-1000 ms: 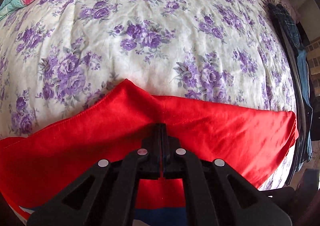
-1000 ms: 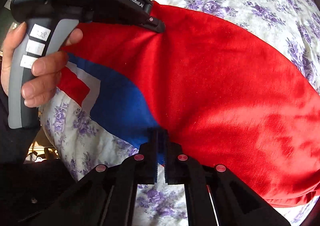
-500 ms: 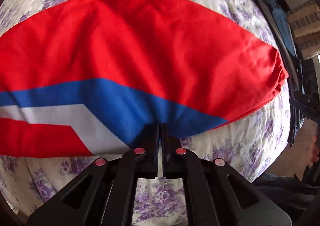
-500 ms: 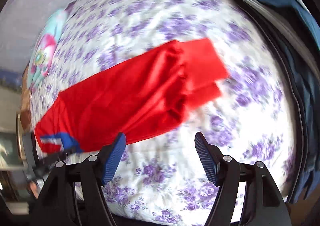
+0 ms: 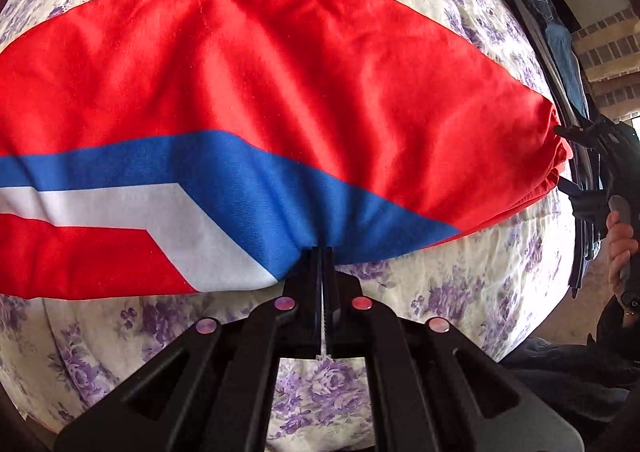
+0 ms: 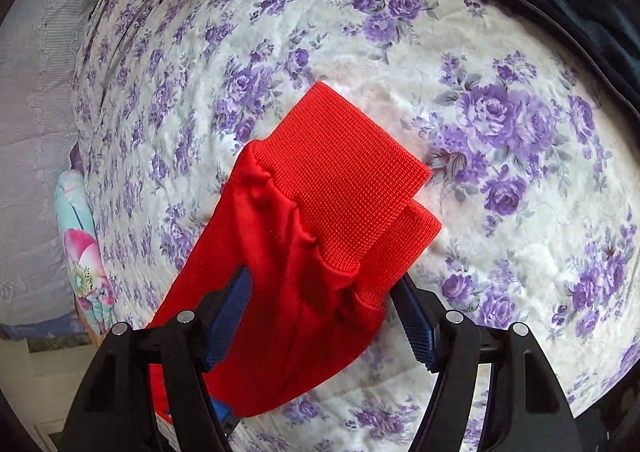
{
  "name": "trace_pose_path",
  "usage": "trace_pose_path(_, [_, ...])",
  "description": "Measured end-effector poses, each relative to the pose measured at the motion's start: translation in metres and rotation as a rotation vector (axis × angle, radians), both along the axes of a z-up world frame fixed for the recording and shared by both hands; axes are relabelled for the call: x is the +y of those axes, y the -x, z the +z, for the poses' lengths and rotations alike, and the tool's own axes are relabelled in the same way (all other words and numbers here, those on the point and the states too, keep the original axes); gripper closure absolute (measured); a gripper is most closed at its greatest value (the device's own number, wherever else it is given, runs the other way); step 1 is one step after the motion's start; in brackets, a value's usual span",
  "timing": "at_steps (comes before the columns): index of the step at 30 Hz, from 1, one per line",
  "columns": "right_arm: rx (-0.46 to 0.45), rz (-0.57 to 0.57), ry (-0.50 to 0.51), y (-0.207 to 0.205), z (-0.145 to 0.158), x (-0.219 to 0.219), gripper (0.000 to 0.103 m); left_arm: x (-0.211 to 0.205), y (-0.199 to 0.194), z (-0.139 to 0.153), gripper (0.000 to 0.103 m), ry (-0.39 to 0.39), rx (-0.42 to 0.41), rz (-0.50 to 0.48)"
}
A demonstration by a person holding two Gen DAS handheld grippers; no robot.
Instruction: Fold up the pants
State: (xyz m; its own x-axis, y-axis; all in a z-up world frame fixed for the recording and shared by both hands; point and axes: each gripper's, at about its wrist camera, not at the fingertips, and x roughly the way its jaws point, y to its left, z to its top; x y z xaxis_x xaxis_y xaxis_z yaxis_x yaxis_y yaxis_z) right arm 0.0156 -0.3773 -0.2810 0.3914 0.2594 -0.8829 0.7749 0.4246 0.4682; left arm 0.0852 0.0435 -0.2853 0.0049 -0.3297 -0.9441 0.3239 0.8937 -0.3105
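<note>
The red pants (image 5: 304, 64) with a blue and white stripe lie stretched across the floral bed. My left gripper (image 5: 322, 256) is shut on the blue edge of the pants near the bed's front. In the right wrist view the two ribbed red leg cuffs (image 6: 344, 188) lie stacked, one on the other. My right gripper (image 6: 324, 308) is open, its blue-padded fingers (image 6: 230, 312) on either side of the gathered leg ends just behind the cuffs. It also shows in the left wrist view (image 5: 568, 156) at the far right end of the pants.
The bed has a white sheet with purple flowers (image 6: 500, 120). Dark jeans (image 5: 552, 28) hang along the bed's far right edge. A colourful pillow (image 6: 80, 252) lies at the far end. A brick wall (image 5: 608, 52) stands beyond the bed.
My right gripper let go of the blue edge, opened, and moved to the cuff end, where it now straddles the leg ends. My left gripper moved from the red fold to the blue edge.
</note>
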Motion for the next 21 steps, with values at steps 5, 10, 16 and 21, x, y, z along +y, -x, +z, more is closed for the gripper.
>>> trace_pose_path(5, [-0.023,-0.003,-0.022,0.013,-0.009,-0.005,0.082,0.001,-0.001,-0.001,0.101,0.013,0.010,-0.003])
trace_pose_path(10, [-0.046,0.057,-0.002,0.030,-0.006,-0.004,0.083,-0.002,-0.001,-0.001,0.101,-0.005,0.006,-0.018])
trace_pose_path(16, [-0.073,0.081,0.028,0.031,-0.014,-0.002,0.083,-0.016,0.001,0.013,0.102,-0.080,-0.012,-0.055])
trace_pose_path(21, [-0.105,0.098,0.034,0.036,-0.017,-0.001,0.082,-0.053,-0.004,0.062,0.101,0.033,-0.062,-0.085])
